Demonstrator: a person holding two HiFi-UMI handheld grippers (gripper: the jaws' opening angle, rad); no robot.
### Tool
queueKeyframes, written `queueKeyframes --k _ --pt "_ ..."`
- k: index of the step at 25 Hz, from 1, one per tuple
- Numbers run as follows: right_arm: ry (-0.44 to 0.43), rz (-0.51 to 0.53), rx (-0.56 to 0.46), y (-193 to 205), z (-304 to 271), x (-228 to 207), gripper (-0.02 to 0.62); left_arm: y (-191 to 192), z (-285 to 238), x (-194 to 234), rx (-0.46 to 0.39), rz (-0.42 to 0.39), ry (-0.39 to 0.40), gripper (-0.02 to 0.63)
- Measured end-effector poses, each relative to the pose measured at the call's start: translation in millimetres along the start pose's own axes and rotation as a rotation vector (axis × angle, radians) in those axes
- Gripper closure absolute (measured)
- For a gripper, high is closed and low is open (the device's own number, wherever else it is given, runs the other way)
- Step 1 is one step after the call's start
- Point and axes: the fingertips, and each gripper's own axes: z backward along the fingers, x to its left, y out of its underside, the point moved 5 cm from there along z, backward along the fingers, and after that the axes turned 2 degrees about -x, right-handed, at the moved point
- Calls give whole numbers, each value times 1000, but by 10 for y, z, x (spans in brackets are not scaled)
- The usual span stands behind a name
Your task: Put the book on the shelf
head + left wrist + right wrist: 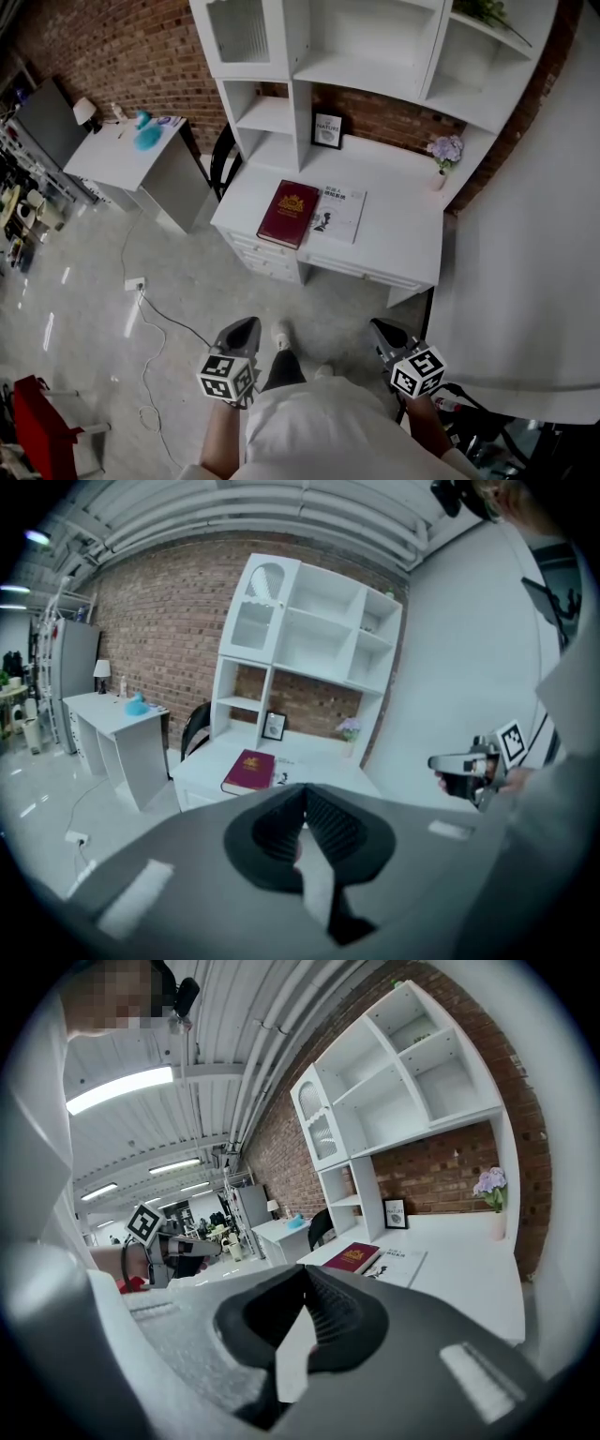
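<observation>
Nothing is done yet: the dark red hardcover book (pixel 290 213) is seen flat on the white worktop (pixel 394 216), below the white shelf unit (pixel 366 70). The fingers of the left gripper (pixel 246 326) and right gripper (pixel 382 328) are pressed together, empty, well apart from it.

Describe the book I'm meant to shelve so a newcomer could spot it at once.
Find the white desk under the shelf unit against the brick wall. On its left half lies the book, flat and closed. It is thick and dark red with a gold emblem, unlike the thin white booklet beside its right edge.
</observation>
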Motion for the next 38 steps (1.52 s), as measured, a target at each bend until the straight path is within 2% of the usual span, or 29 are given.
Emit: queueKeyframes --k 22,29,38 --pt "119 -46 36 -446 -1447 -332 595 -656 -1092 1376 71 -39 81 600" --pt "151 -54 55 -592 -1909 -326 595 -809 -1360 1787 102 -78 115 600" --pt "184 -61 87 -697 -2553 -273 595 -915 -1634 2330 137 -76 176 600"
